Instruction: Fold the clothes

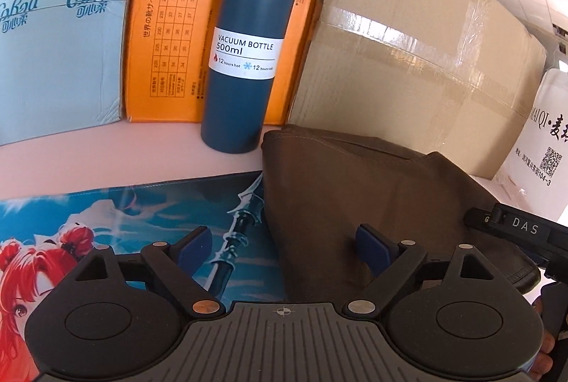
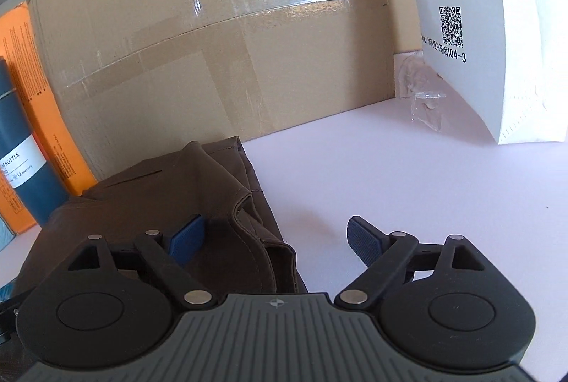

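A dark brown garment [image 1: 355, 194] lies folded in a thick stack on the white table, its far edge near the cardboard box. It also shows in the right wrist view [image 2: 170, 197], with layered hems at its right edge. My left gripper [image 1: 284, 247] is open above the garment's left edge, its left finger over the printed mat. My right gripper [image 2: 273, 236] is open above the garment's right edge, its right finger over bare table. Part of the right gripper [image 1: 525, 233] shows at the right in the left wrist view. Neither holds anything.
A blue vacuum bottle [image 1: 248, 37] stands just left of the garment's far corner. Behind are an orange box [image 1: 170, 37], a pale blue box [image 1: 56, 44] and a large cardboard box [image 2: 220, 37]. A white box [image 2: 461, 27] stands right. An anime-print mat [image 1: 124, 222] lies left.
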Demonstrator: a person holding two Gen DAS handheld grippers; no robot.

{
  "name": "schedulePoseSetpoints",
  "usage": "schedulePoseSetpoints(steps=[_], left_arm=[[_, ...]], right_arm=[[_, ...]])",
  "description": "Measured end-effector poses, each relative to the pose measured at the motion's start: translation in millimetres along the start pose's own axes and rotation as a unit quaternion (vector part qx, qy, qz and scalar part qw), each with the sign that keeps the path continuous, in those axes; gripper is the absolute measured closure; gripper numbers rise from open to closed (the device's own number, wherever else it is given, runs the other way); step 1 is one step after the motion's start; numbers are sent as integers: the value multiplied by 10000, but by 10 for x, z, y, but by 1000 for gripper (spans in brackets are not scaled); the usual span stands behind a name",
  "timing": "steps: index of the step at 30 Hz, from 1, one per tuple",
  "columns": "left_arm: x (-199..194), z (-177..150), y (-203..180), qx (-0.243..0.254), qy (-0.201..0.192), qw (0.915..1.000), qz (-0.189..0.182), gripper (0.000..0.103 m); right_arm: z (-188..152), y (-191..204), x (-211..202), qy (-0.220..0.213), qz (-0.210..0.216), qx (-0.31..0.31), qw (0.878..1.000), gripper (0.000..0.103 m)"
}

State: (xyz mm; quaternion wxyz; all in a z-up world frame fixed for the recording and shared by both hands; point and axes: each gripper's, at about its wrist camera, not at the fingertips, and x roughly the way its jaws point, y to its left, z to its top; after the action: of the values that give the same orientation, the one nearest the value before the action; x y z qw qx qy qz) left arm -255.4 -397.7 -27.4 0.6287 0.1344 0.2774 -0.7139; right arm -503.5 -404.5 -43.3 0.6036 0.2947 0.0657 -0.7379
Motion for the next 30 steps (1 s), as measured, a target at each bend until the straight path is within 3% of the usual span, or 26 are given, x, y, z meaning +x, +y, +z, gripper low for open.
schedulePoseSetpoints(steps=[3, 6, 8, 12, 15, 20, 24, 27, 30], left_arm=[[-93, 11, -6, 57, -230, 9997, 5, 13], [-282, 58, -5, 97, -561, 9984, -12, 12], [-421, 80, 30, 95, -724, 9973, -46, 12], [-773, 73, 182, 136, -1028, 9946, -36, 7], [-1035, 63, 311, 191, -1202, 9926, -18, 6], [-1416, 18, 484, 272, -1406, 9897, -44, 4], [-1647, -68, 537, 653, -1530, 9860, -106, 2], [-1800, -176, 569, 1056, -1754, 9784, -283, 0], [-1895, -313, 644, 1211, -2097, 9686, -557, 0]], right_arm=[[-6, -103, -71, -216, 143, 272, 9993, 15], [-12, -261, -251, -831, 138, 776, 9934, 14], [-31, -335, -357, -1202, 6, 1020, 9875, 7], [-70, -441, -549, -1853, -318, 1381, 9724, 5], [-86, -347, -719, -1992, -441, 1243, 9710, 5], [-241, -16, -1177, -1993, -16, 968, 9751, 3], [-392, 304, -1579, -1953, 272, 671, 9781, 0], [-561, 555, -1887, -1928, 354, 488, 9794, 0], [-770, 791, -2068, -1931, 152, 422, 9801, 0]])
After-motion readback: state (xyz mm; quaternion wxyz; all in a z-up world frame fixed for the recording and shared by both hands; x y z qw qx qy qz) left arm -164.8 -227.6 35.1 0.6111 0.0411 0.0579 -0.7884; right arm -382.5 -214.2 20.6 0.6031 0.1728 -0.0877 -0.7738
